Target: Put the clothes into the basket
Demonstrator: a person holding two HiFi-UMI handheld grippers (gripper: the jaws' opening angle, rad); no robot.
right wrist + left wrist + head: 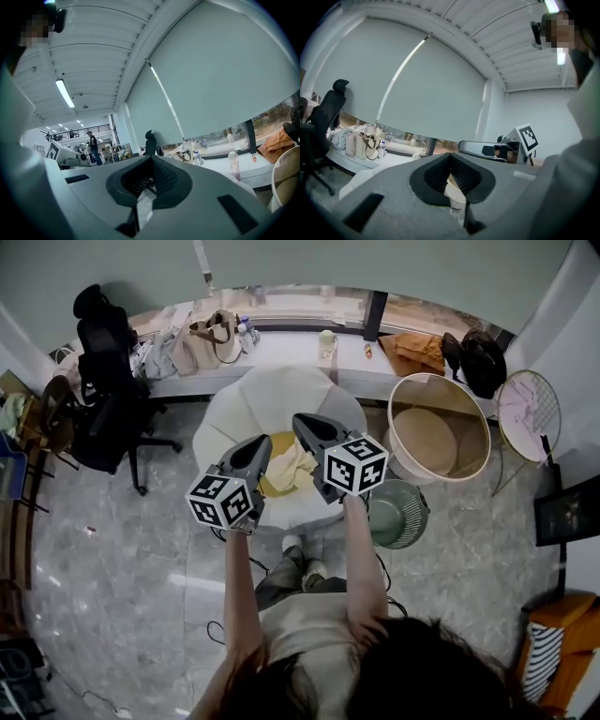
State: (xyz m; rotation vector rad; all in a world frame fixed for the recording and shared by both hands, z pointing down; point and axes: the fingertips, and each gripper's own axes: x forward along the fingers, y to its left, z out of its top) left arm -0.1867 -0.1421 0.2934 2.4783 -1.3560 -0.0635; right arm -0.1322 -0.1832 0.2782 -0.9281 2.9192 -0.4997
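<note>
1. Head view: the left gripper (261, 448) and right gripper (305, 423) hover side by side above the clothes (286, 470). The clothes are a yellow and cream heap on the round white table (234, 413). The basket (437, 377) stands beside the table, to its right.
2. Left gripper view: the jaws meet tip to tip, with nothing held.
3. Right gripper view: the jaws are likewise closed and empty.

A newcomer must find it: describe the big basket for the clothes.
Start at the round white table in the room's middle. On the floor at its right stands the big basket: a wide cream tub, much larger than the green wire bin beside it.
</note>
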